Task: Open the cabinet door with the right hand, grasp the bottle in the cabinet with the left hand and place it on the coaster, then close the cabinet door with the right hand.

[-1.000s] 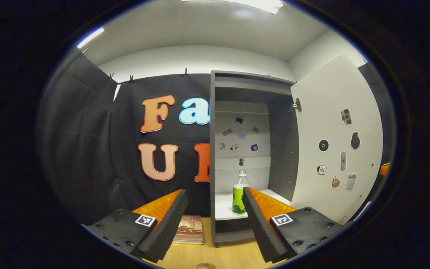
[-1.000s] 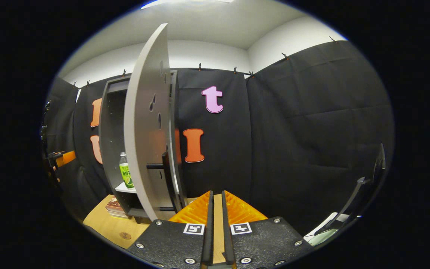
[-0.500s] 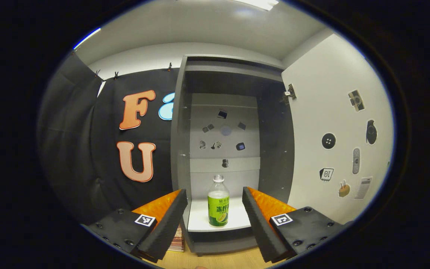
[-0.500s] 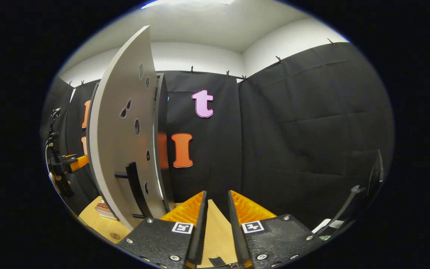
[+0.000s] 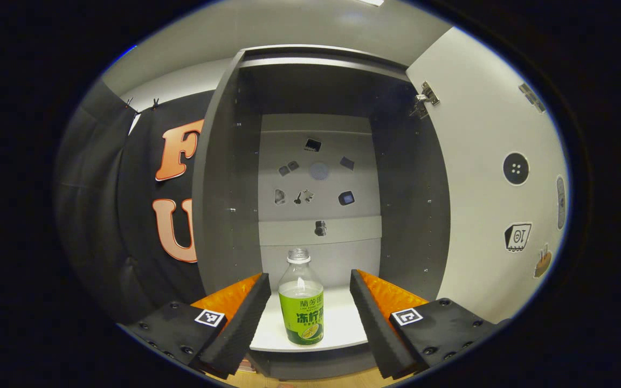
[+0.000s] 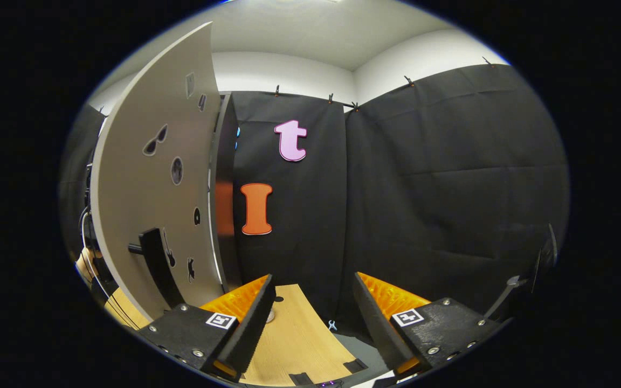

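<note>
- Bottle [image 5: 302, 310]: stands upright on the white shelf [image 5: 343, 328] inside the cabinet [image 5: 219, 178], near the shelf's front edge and roughly midway between its side edges. It has a clear neck with no cap that I can make out and a green label round its body.
- Left gripper [image 5: 306, 302]: released, its fingers spread wide to either side of the bottle in the left gripper view and touching nothing; the bottle shows in the gap between them.
- Cabinet door [image 5: 483, 178]: swung fully open on the right in the left gripper view, stickers on its inner face, a hinge [image 5: 423, 99] at its top corner.
- Right gripper [image 6: 313, 302]: released, fingers wide apart and holding nothing, above the wooden table [image 6: 294, 339] beside the door's outer face, clear of the dark handle [image 6: 154, 264].
- Small stickers dot the cabinet's back panel [image 5: 318, 178] above the shelf.
</note>
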{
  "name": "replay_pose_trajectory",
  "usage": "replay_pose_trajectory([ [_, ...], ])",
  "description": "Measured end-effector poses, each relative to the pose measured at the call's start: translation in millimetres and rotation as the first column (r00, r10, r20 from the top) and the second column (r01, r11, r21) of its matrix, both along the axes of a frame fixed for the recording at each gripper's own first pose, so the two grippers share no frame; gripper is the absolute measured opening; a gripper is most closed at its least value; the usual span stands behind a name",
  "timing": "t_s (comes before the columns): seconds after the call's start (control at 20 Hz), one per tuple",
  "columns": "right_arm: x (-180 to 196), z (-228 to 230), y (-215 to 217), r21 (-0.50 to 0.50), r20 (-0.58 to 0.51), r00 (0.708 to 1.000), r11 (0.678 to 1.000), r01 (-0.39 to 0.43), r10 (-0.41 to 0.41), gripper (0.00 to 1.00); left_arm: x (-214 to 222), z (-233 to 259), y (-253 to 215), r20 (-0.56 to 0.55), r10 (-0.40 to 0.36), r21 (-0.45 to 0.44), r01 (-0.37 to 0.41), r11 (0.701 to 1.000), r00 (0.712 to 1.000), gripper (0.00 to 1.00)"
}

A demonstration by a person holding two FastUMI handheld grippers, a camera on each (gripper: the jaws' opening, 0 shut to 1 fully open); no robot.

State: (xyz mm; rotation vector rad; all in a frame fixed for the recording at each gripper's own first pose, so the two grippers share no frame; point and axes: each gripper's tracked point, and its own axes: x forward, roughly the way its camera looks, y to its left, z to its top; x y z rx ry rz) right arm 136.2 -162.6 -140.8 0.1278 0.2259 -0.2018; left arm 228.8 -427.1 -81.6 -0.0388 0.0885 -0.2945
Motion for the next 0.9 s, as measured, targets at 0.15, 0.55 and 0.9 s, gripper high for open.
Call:
replay_pose_trajectory([
  [0.15,4.8,-8.4,-6.9,0.01,-0.017,1.0,1.0,0.017,-0.017,0.92,22.5,-17.5,-3.9,-0.021,0.014,0.005,-0.013,1.0,1.0,0.97],
  [0.55,5.1,-24.8,-19.5,0.028,-0.056,0.997,0.998,0.058,-0.056,0.92,55.4,-60.7,-11.1,-0.106,0.002,-0.018,-0.004,1.0,0.994,0.97],
  [0.9,4.0,-31.3,-13.1,0.046,-0.069,0.996,0.998,0.051,-0.048,0.97,34.6,-56.9,-6.3,-0.126,-0.039,-0.046,0.033,0.998,0.991,0.81],
])
